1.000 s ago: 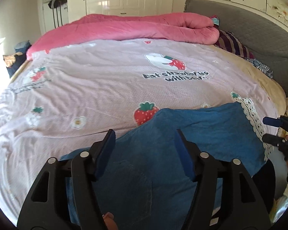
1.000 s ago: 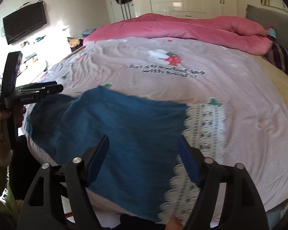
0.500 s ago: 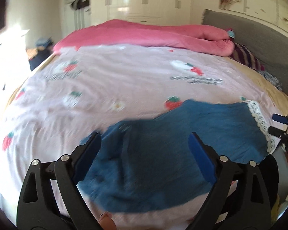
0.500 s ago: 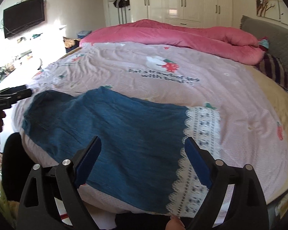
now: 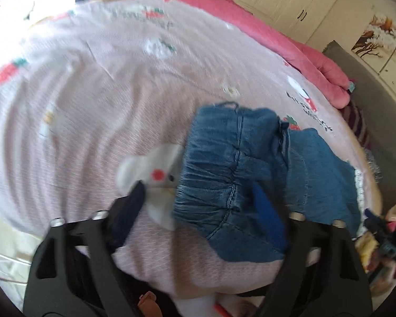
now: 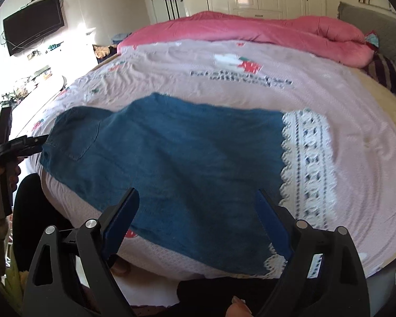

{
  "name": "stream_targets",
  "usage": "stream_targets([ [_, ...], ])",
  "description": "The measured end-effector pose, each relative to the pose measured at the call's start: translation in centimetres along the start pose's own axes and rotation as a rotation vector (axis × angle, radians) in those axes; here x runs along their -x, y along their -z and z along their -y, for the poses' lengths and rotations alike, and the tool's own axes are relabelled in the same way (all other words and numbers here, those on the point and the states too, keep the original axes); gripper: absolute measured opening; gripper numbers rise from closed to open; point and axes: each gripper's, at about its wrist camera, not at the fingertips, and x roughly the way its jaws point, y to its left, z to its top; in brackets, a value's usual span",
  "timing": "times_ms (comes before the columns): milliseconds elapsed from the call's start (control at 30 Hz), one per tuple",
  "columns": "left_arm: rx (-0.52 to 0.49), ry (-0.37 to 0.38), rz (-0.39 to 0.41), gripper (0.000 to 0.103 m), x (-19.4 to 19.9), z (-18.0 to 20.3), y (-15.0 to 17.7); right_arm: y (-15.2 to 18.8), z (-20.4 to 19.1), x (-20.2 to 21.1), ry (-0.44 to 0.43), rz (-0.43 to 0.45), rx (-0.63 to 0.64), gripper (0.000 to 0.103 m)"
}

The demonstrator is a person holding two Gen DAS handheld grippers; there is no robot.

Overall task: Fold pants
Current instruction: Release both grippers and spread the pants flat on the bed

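- denim pants (image 6: 171, 163) lie spread flat on the pink strawberry-print bedspread (image 6: 224, 63), straight ahead of the right tongs (image 6: 195, 211) and reaching past both of their tips.
- right tongs stand wide apart above the near part of the denim; nothing sits clamped between the blue pads (image 6: 272, 224), and the cloth under them looks flat.
- white lace trim (image 6: 306, 163) of the pants lies off to the right of the right tongs' right tip.
- in the left wrist view the gathered waistband (image 5: 232, 174) is bunched between the tips of the left tongs (image 5: 198, 200), closer to the right pad.
- left tongs' jaws have just been closing, with the waistband edge between them; the picture is blurred, so i cannot tell whether the pads press on the cloth.
- a white bear print (image 5: 155, 174) on the bedspread shows just beyond the left tongs' left tip.
- rolled pink quilt (image 6: 250, 31) lies far beyond both tongs, at the far edge of the bed.
- seen from the right tongs, the left tongs sit at the far left, at the waist end, with a hand (image 6: 2, 177) around their handle.
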Motion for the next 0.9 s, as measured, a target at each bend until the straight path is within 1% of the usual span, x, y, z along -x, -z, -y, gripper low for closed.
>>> stream_targets([
  [33,0.012,0.012,-0.004,0.054,-0.3,0.0,0.0,0.1,-0.1,-0.1,0.0,-0.006,-0.001,0.088],
  [67,0.012,0.035,-0.01,0.041,-0.6,0.2,-0.1,0.1,-0.1,-0.1,0.001,-0.008,-0.001,0.088],
  [167,-0.025,-0.001,-0.005,0.038,-0.7,1.0,-0.4,0.2,-0.1,-0.1,0.004,-0.01,-0.005,0.088],
  [300,-0.044,0.013,0.029,0.035,0.1,1.2,-1.8,0.1,0.0,0.2,0.01,-0.006,-0.013,0.088],
  [400,-0.088,-0.016,0.099,0.033,1.2,1.4,-2.9,0.0,0.1,0.5,0.016,0.004,-0.014,0.088],
  [467,-0.112,-0.023,0.088,0.033,0.7,1.3,-2.7,0.2,0.3,0.4,0.022,-0.002,-0.017,0.088],
  [567,-0.1,-0.018,0.057,0.033,-0.6,1.0,-2.5,0.5,0.6,0.1,0.032,-0.016,-0.032,0.088],
  [667,-0.11,-0.009,0.068,0.033,-1.2,0.7,-2.0,0.5,0.7,0.3,0.032,-0.014,-0.038,0.088],
  [767,-0.162,-0.046,0.085,0.035,-1.2,1.1,-1.8,0.4,0.7,0.6,0.041,-0.009,-0.032,0.088],
  [800,-0.17,-0.061,0.088,0.038,-1.1,1.3,-1.7,0.3,0.8,0.8,0.044,-0.006,-0.034,0.088],
  [867,-0.173,-0.088,0.097,0.048,-0.5,1.4,-1.7,0.3,1.0,1.1,0.044,-0.001,-0.038,0.088],
  [900,-0.168,-0.097,0.102,0.056,-0.2,1.3,-1.7,0.3,1.1,1.2,0.046,-0.001,-0.039,0.088],
])
